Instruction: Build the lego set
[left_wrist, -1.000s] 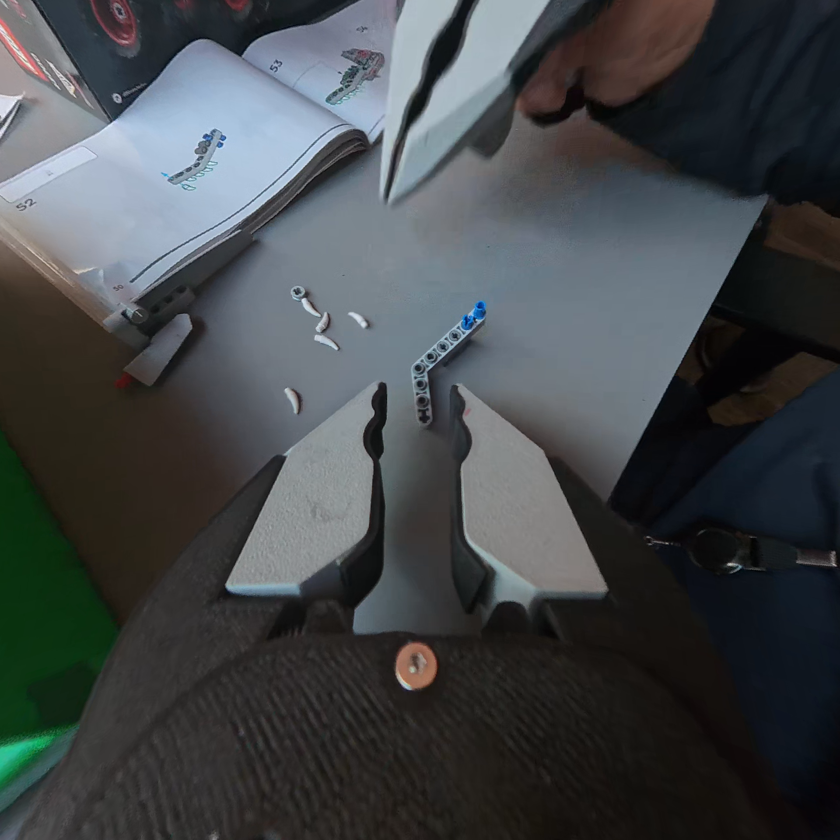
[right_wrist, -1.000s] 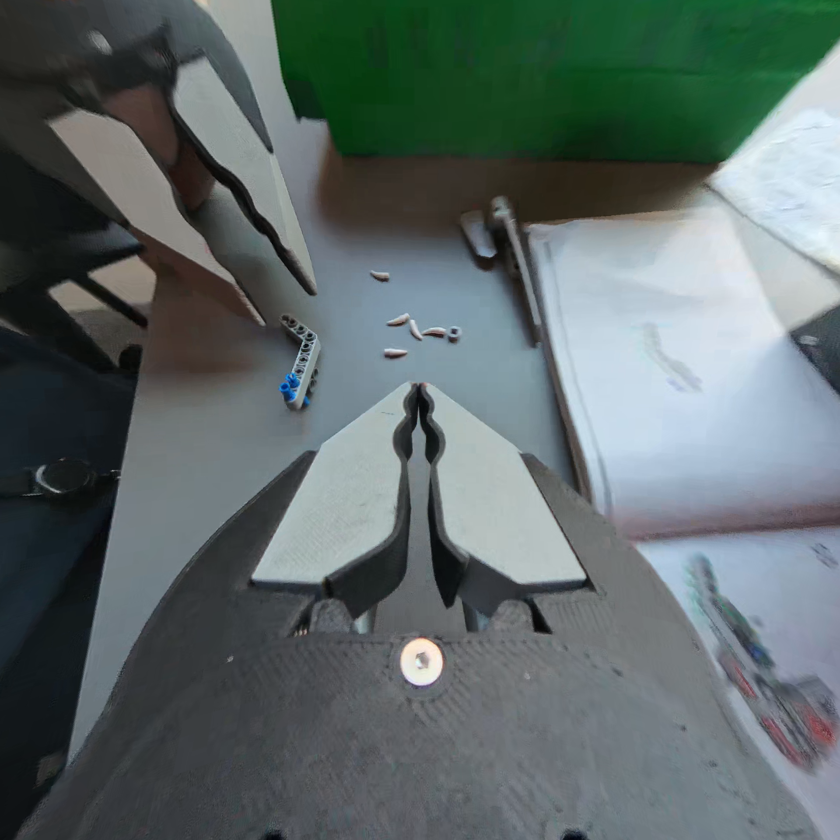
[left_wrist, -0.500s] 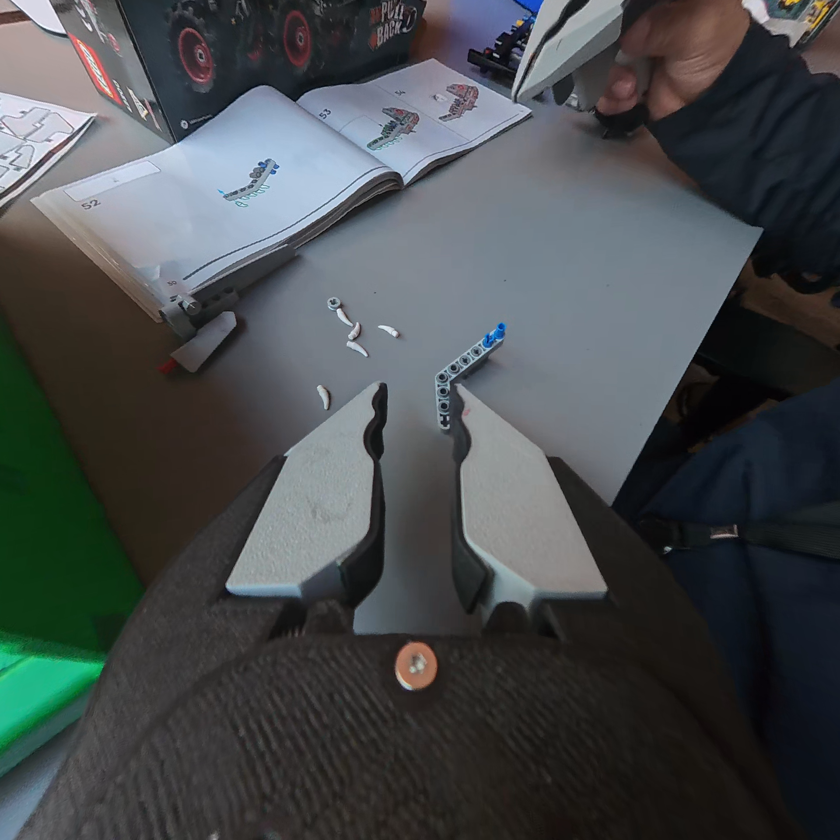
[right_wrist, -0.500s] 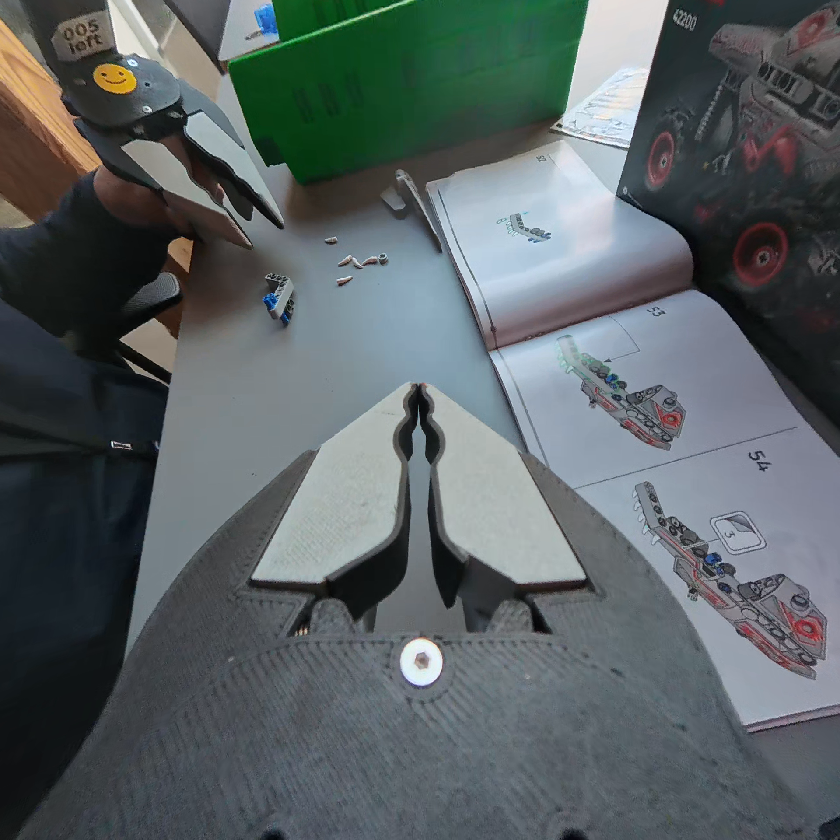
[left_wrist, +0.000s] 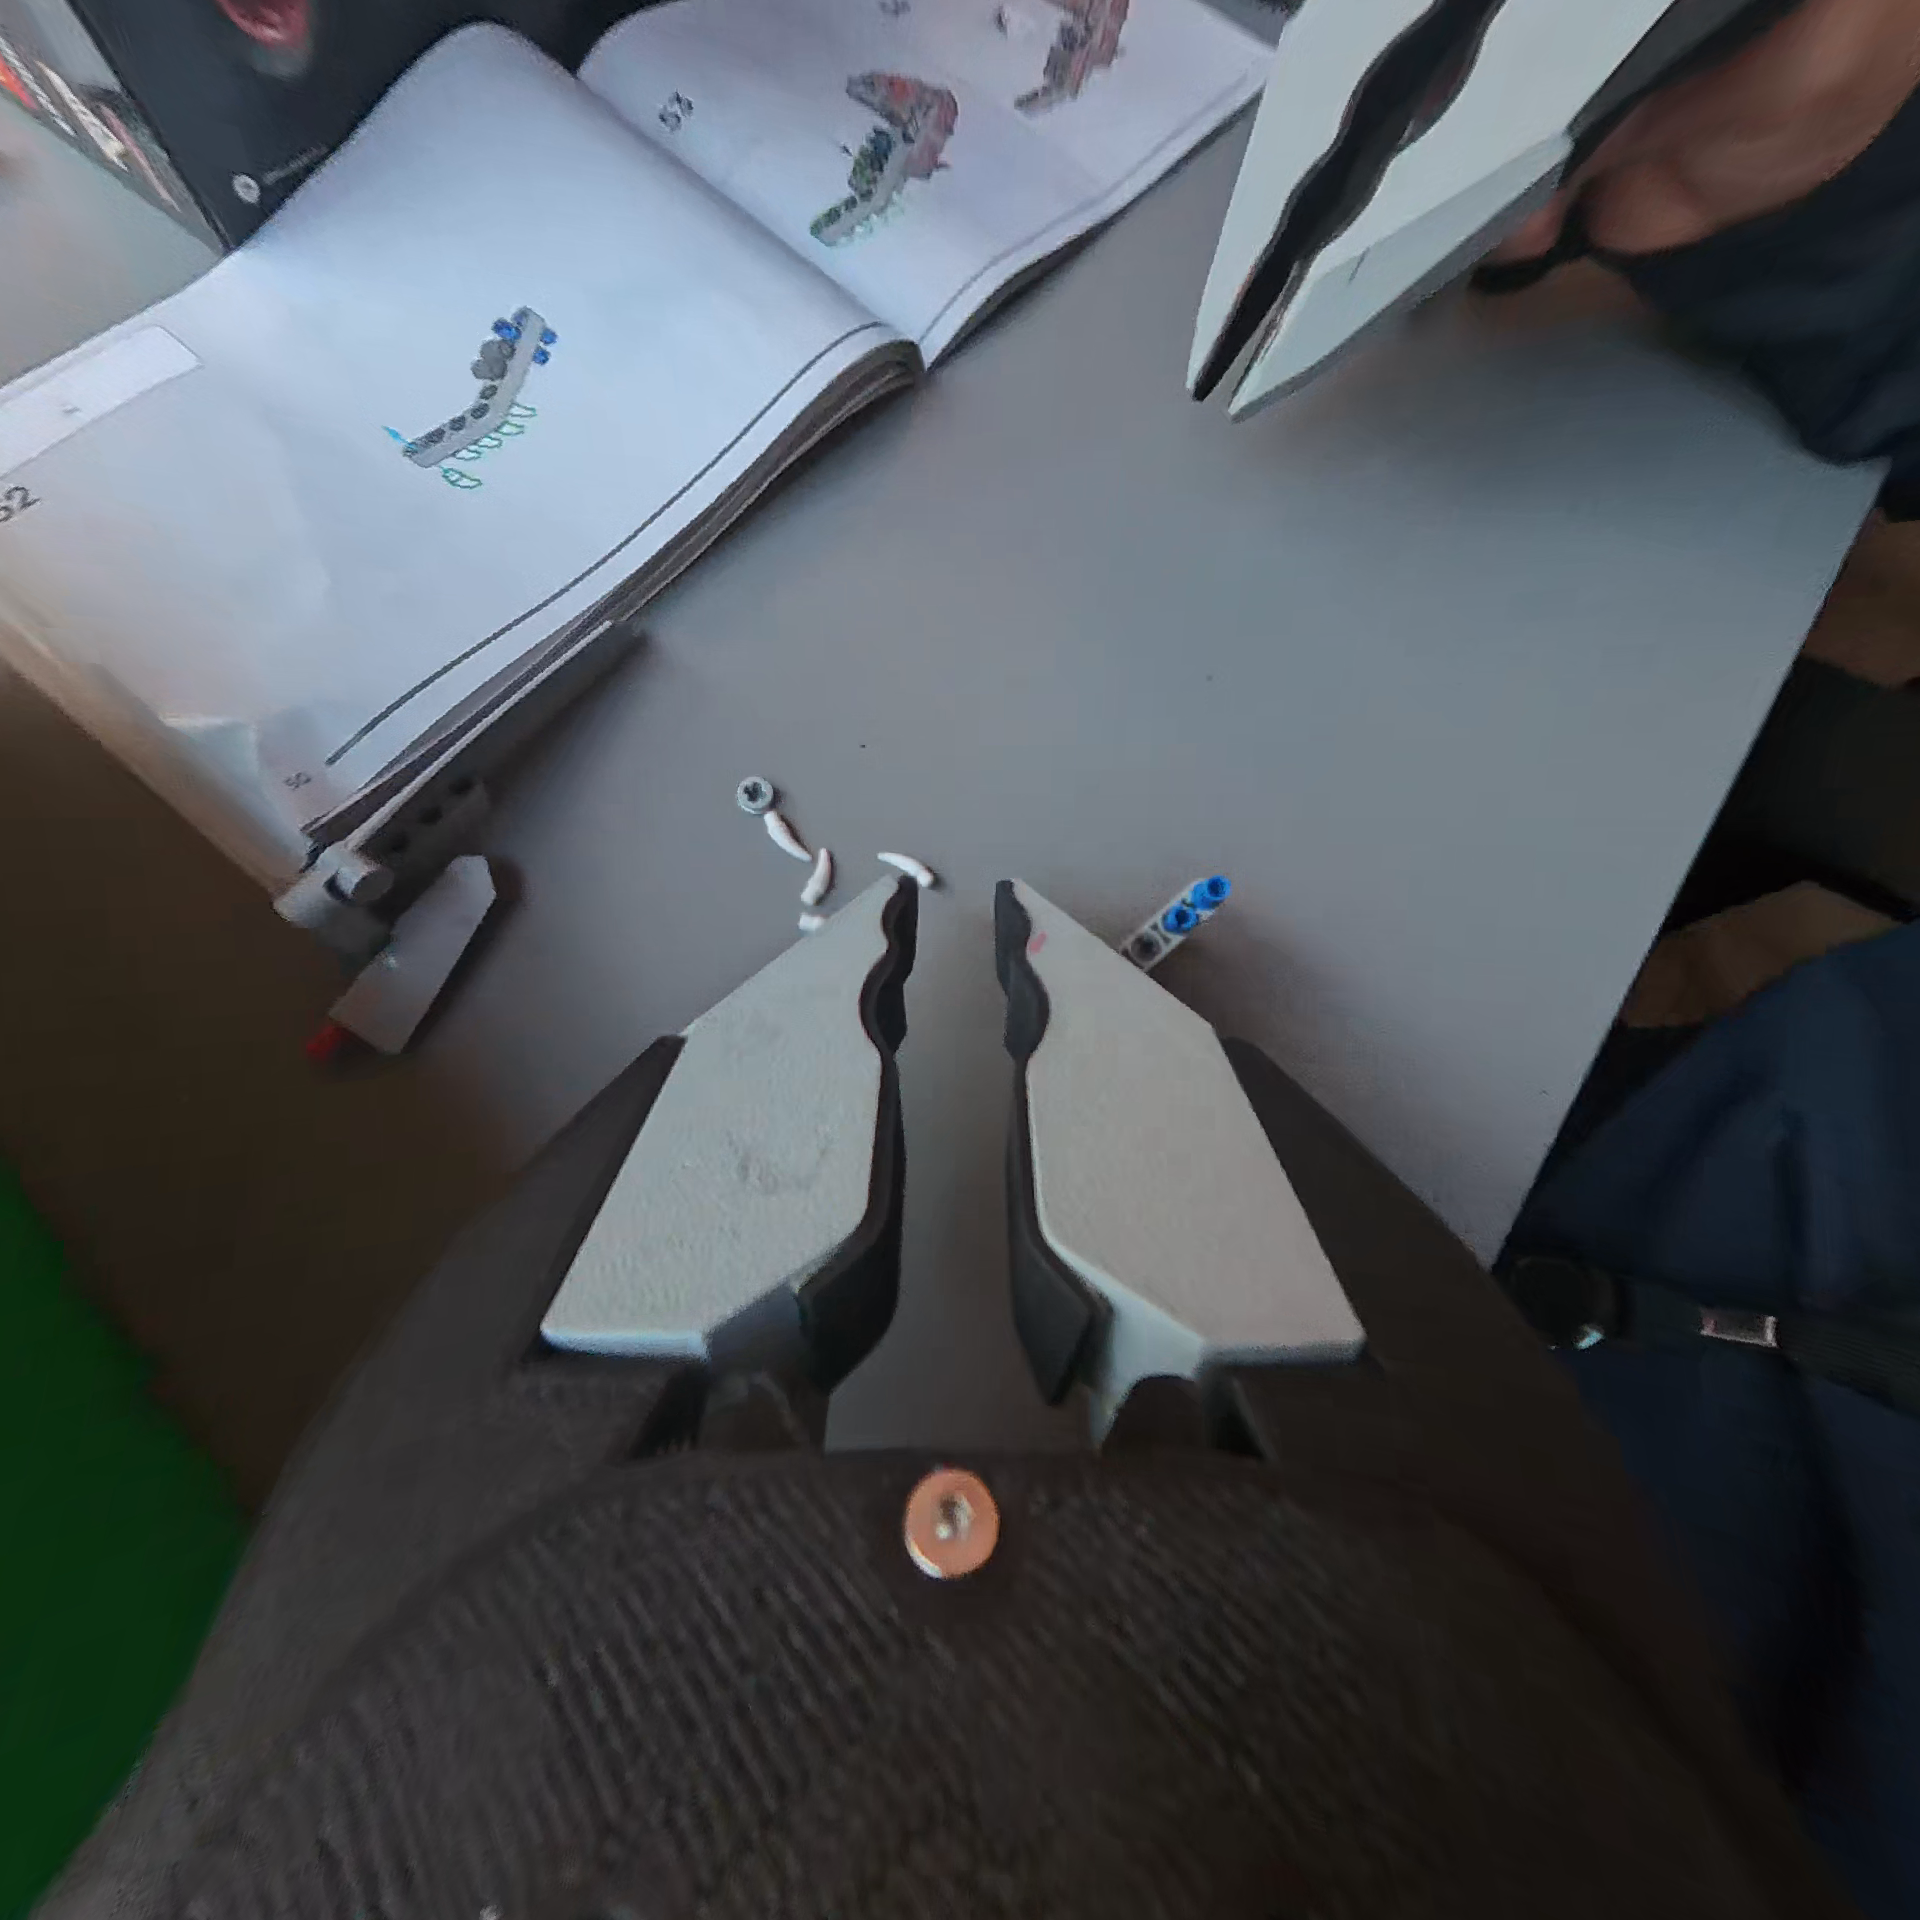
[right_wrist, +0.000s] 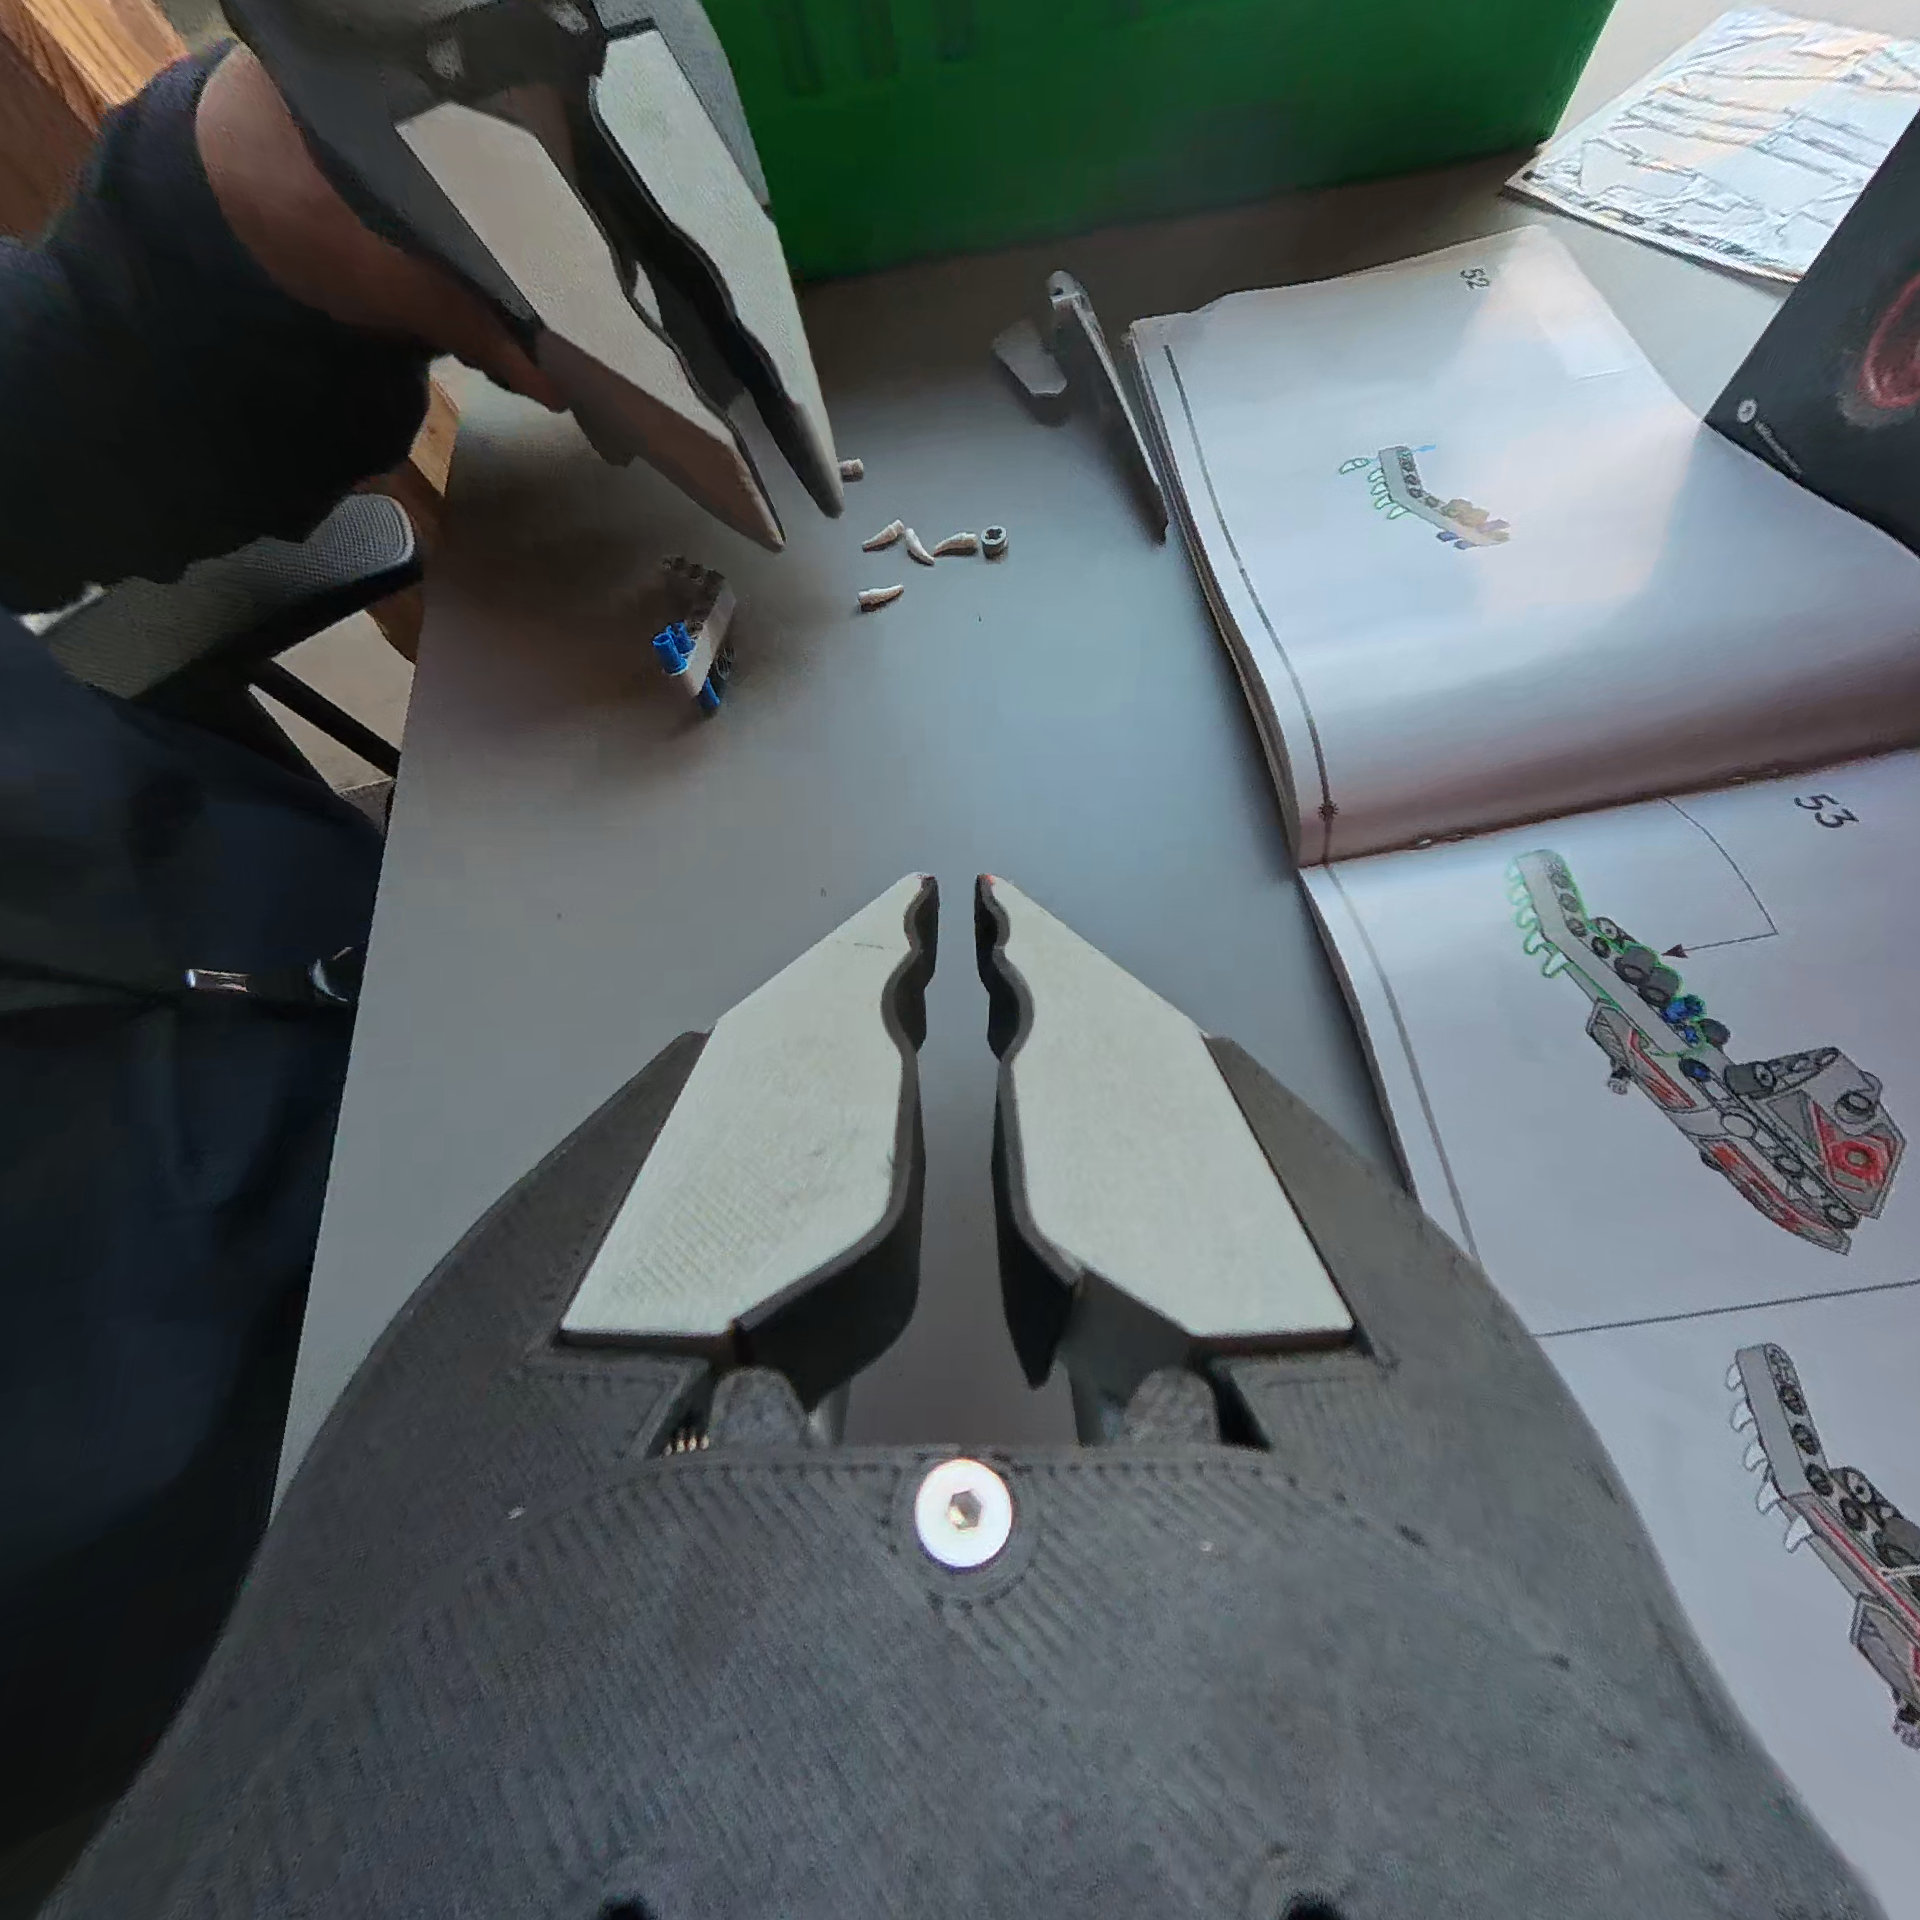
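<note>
A bent grey beam with blue pins (right_wrist: 701, 634) lies on the grey table (right_wrist: 831, 790). In the left wrist view my right finger hides most of the beam (left_wrist: 1179, 925). Several small white teeth (right_wrist: 883, 535) and a grey bush (right_wrist: 995, 540) lie beside it; the teeth (left_wrist: 790, 836) also show in the left wrist view. My left gripper (left_wrist: 951, 896) is open and empty, its tips low over the table between the teeth and the beam; it also shows in the right wrist view (right_wrist: 808, 525). My right gripper (right_wrist: 956, 883) is open by a narrow gap and empty, well short of the parts.
An open instruction booklet (right_wrist: 1455, 571) lies to the right, with a dark set box (right_wrist: 1849, 364) behind it. A grey sub-assembly (right_wrist: 1070, 343) rests at the booklet's edge. A green bin (right_wrist: 1143, 104) stands at the back. The table edge and a chair are on the left. About 12 cm separates my left fingertips from my right. My right tips are about 12 cm from the grey bush (right_wrist: 995, 540), my left tips only 5 cm. The left camera catches it too, in the left wrist view (left_wrist: 752, 794).
My left gripper has moved forward and down to the teeth, its right finger now covering most of the beam. My right gripper has come back closer and its jaws have parted slightly.
</note>
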